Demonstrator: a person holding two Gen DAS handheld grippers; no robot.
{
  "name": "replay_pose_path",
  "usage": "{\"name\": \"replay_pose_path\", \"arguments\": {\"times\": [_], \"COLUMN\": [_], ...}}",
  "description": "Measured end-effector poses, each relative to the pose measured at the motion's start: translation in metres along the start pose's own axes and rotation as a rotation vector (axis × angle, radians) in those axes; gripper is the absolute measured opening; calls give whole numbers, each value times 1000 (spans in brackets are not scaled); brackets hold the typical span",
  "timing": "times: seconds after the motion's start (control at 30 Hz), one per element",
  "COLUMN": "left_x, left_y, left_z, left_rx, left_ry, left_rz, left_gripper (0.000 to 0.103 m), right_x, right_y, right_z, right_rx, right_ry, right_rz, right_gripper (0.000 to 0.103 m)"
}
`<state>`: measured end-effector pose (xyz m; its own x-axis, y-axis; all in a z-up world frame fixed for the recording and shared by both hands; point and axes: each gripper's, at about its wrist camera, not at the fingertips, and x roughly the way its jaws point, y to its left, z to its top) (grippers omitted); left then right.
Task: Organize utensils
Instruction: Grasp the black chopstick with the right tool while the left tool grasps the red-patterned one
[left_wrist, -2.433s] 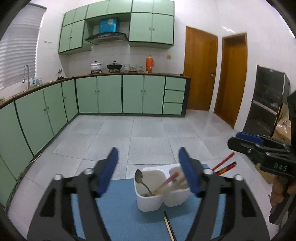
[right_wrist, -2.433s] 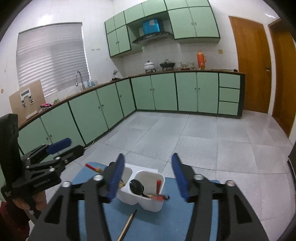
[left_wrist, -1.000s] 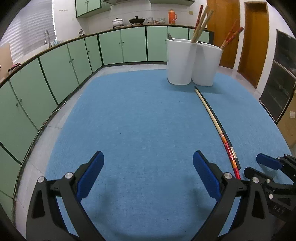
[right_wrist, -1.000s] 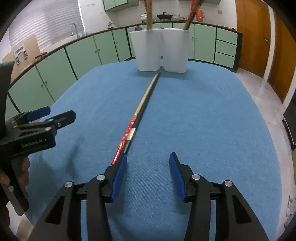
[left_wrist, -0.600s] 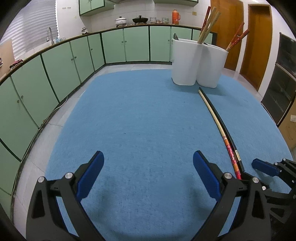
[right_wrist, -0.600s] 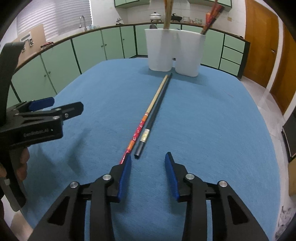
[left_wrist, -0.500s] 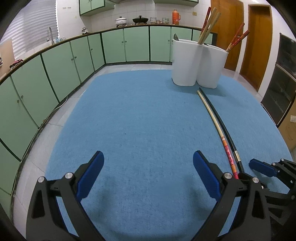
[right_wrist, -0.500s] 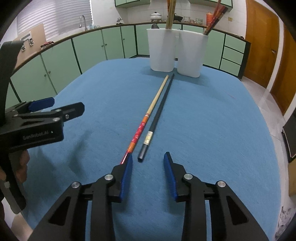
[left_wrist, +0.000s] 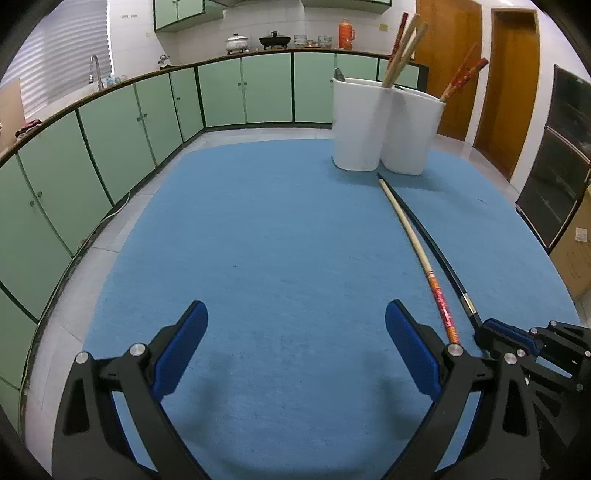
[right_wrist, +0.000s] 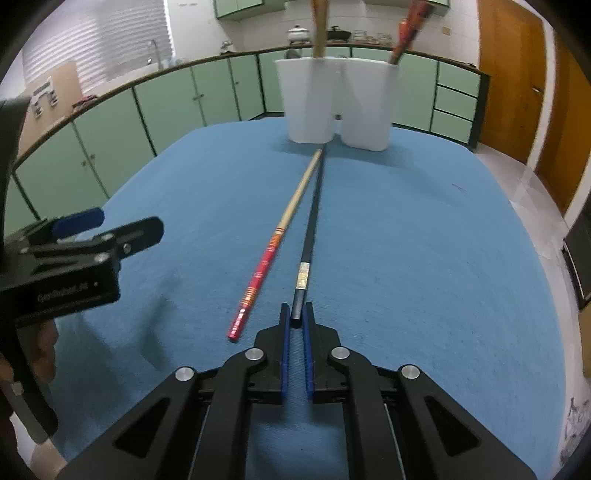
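Observation:
Two chopsticks lie side by side on the blue mat (right_wrist: 424, 258): a black chopstick (right_wrist: 312, 221) and a wooden chopstick with a red end (right_wrist: 273, 243). My right gripper (right_wrist: 296, 314) is shut on the near end of the black chopstick, low on the mat. In the left wrist view the black chopstick (left_wrist: 436, 247) and the red-ended one (left_wrist: 413, 240) run toward the right gripper (left_wrist: 495, 332). My left gripper (left_wrist: 295, 339) is open and empty above the mat's near part. A white two-compartment holder (right_wrist: 336, 107) at the far end holds chopsticks and a spoon.
The mat covers a table whose edges drop to a tiled floor (left_wrist: 229, 136). Green cabinets (left_wrist: 110, 125) run along the left and back. Wooden doors (left_wrist: 513, 85) and a dark cabinet (left_wrist: 554, 184) stand at the right. The left gripper also shows in the right wrist view (right_wrist: 74, 251).
My right gripper has closed its jaws onto the near end of the black chopstick. The two chopsticks have spread slightly apart. The left gripper has stayed open and nearly still.

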<state>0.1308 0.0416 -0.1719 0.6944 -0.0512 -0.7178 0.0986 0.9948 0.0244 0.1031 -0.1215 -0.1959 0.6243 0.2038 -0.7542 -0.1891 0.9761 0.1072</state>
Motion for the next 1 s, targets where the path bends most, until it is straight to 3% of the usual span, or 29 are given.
{"name": "replay_pose_path", "arguments": {"times": [0.33,0.53,0.6,0.63,0.67,0.9,1.0], "left_x": [-3,-5,-4,-2,-1,5,6], "left_y": [-31,-54,-61,-63,-65,-79,-87], "left_z": [-11,-19,-21,-23,-24,-31,-31], "left_rx": [7,18,15,13,9,16,21], "left_ry": [19,40,54,69,80,99,98], "left_rz": [-62,-118,-133,-138,-144,-157,-163], "left_gripper": [94,93,84,72,67,58,49], "right_x": [-22,-25,-26,-25,-25,-27,-28], "right_y": [-48,-69,-73,-75,-76,-79,-81], "right_z": [-19,-20,-20,-20,-20,-23,-24], "right_rx": [136,180,190,197,202,193,192], "right_ry": [-17,-22,-24,-25,-27,-32,-30], "right_rz": [-99,-113,-107,-99,-91,-37,14], "right_gripper": [6,7,7,7,7,7,9]}}
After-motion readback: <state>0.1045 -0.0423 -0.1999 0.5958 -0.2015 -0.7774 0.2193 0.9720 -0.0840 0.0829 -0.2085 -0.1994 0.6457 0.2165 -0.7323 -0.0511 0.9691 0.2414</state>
